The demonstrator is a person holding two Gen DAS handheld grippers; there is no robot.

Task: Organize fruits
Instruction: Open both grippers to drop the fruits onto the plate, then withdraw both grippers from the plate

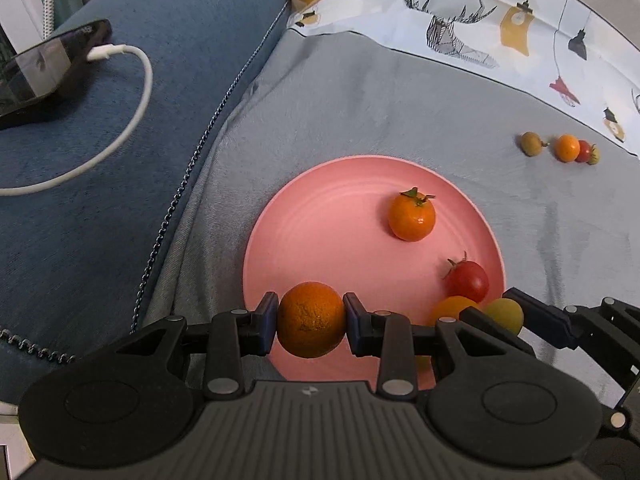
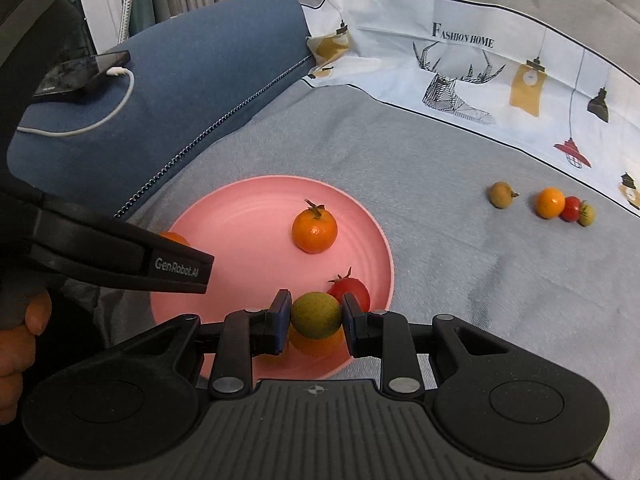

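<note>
Pink round plastic plate point(image 1: 320, 184) — both grippers over its near edge.
Left gripper point(image 1: 311, 318) clamped on rough orange point(image 1: 311, 320); right gripper point(image 2: 316, 316) clamped on green-yellow round fruit point(image 2: 316, 315).

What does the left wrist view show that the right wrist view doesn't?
Only the left wrist view shows the rough orange plainly, clamped in the left gripper.

Only the right wrist view shows the green fruit clamped in the right gripper, a hand at the edge, and the "GenRobot.AI" lettering.

Both show the pink plate with a stemmed orange and red tomato, four loose fruits on the cloth, and a phone.
</note>
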